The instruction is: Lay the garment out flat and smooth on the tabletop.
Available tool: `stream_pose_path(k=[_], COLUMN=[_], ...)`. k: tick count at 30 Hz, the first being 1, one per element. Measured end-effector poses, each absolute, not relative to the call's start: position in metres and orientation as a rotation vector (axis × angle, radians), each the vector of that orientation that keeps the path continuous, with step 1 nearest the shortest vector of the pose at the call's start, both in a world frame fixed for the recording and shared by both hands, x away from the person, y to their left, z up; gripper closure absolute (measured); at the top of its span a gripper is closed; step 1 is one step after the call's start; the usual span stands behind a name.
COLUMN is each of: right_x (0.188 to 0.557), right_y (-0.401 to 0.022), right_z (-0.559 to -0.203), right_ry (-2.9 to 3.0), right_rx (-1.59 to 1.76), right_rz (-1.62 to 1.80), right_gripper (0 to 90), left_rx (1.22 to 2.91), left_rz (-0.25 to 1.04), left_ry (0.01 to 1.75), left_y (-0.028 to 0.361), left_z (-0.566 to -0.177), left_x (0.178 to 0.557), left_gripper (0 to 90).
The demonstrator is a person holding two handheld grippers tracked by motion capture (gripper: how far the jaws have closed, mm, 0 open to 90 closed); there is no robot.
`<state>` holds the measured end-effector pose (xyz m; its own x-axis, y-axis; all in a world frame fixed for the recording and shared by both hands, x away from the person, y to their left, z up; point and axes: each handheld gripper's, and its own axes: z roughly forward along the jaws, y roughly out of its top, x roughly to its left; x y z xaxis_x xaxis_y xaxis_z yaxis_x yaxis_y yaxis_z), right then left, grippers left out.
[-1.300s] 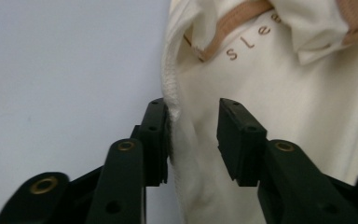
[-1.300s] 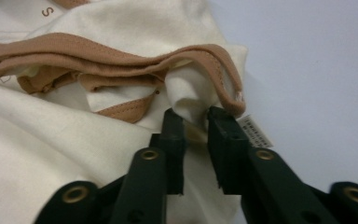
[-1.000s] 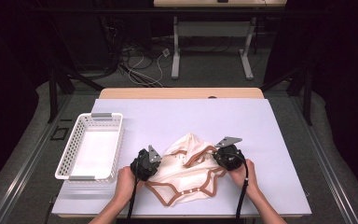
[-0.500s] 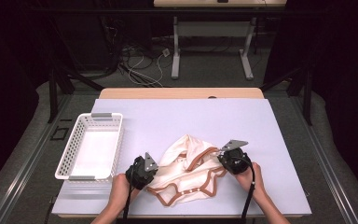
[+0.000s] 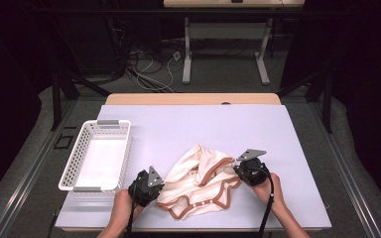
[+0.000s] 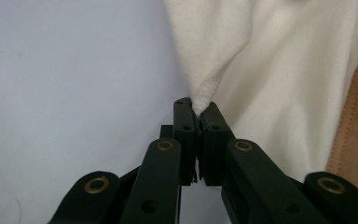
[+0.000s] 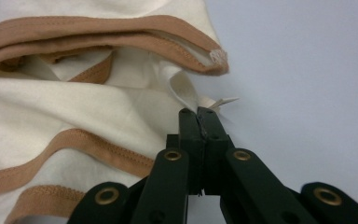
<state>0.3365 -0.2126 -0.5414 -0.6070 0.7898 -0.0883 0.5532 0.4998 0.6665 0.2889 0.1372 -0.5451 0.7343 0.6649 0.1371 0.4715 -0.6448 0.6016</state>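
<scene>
While both grippers pinch the cream garment (image 5: pixel 198 186) right of the basket (image 5: pixel 95 156):
Left gripper (image 6: pixel 198 109) and right gripper (image 7: pixel 198 114) fingers clamp thin fabric edges; harder pulling could slip them free.

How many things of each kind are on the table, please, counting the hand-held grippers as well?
Cream baby garment with brown trim: 1
White plastic lattice basket: 1
Black hand-held grippers, left gripper and right gripper, both shut on the garment: 2
Total: 4
</scene>
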Motion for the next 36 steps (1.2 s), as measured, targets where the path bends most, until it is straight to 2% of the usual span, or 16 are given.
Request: stream_pose_path(k=[10,14,18,24,32,36], right_x=[0.339,0.338,0.336,0.333,0.328,0.322], right_y=[-0.216,-0.211,-0.209,-0.198,-0.167,-0.152], right_z=[-0.544,-0.541,-0.534,-0.526,-0.522,-0.521], right_ry=[2.374,2.365,2.336,2.370,2.468,2.491], right_rx=[1.120,1.098,1.071,1.006,0.855,0.784], right_rz=[0.823,0.866,0.939,0.993,1.048,1.063], right_gripper=[89.5,67.1,55.5,46.1,34.9,33.2], left_rx=[2.395,2.391,2.358,2.351,2.335,2.326], left_rz=[0.458,0.483,0.494,0.473,0.452,0.439], left_ry=[0.874,0.877,0.875,0.867,0.849,0.852], left_y=[0.143,0.143,0.145,0.142,0.142,0.142], left_z=[-0.548,-0.548,-0.548,-0.549,-0.549,-0.549], left_x=[0.282,0.285,0.287,0.288,0.289,0.289], left_gripper=[85.8,77.3,64.8,42.5,35.3,32.6])
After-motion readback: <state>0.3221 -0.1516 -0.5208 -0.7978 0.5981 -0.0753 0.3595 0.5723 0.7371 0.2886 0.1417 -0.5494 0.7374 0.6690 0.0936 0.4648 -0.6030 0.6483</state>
